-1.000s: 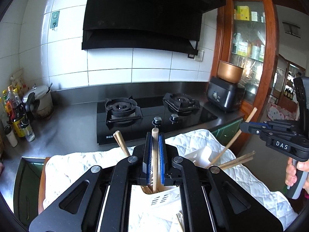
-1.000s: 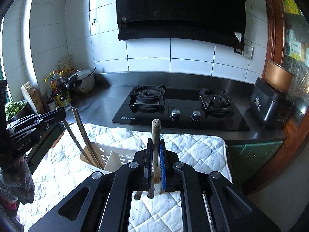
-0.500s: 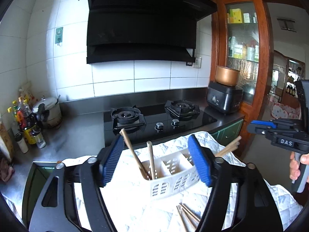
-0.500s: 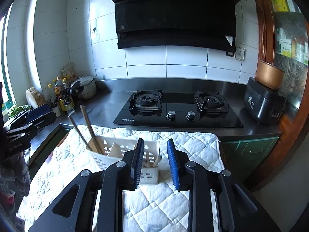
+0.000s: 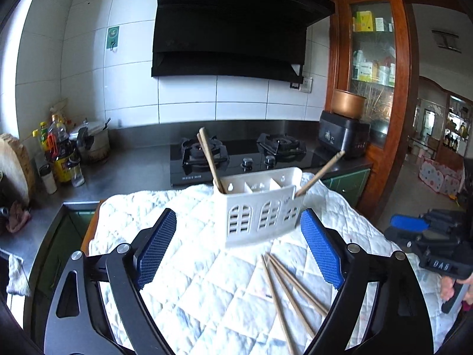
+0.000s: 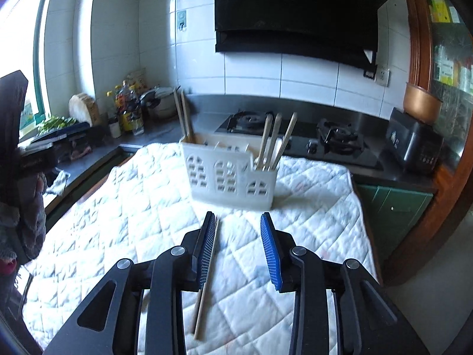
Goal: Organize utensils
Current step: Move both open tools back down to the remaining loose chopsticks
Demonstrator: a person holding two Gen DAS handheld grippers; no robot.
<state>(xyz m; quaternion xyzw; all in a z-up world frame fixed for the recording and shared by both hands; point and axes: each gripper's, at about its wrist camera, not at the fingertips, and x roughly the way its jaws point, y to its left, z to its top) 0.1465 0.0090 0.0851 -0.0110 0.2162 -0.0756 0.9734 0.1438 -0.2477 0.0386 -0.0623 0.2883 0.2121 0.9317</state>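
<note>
1. right gripper (image 6: 238, 247), lower centre of the right wrist view: fingers part-open and opening, nothing pressed between them. one loose chopstick (image 6: 207, 278) lies on the quilt (image 6: 118, 222) just inside the left finger, its long axis running along the fingers, near end toward the bottom of the frame, far end toward the caddy (image 6: 227, 177). whether it touches the pad cannot be told.

2. left gripper (image 5: 238, 250), lower centre of the left wrist view: fingers wide and opening, empty. the loose sticks (image 5: 288, 291) lie on the quilt at lower right of centre, just inside the right finger, fanned, their far ends close together near the caddy's foot.

3. judgement: the right gripper looks nearer a pick, since one stick already sits between its fingers and in line with them; a dip and a squeeze would do. the left would have to shift toward its right finger.

4. count, left view: one white caddy with three compartments on top; about four loose sticks, overlap makes this unsure; two sticks (image 5: 210, 159) upright at the caddy's left end; at least one slanting out at its right end.

5. count, right view: two sticks at the caddy's left end, three at its right end, one loose stick in sight.

6. the quilt covers the bench; the stove (image 5: 242, 156) sits behind.
</note>
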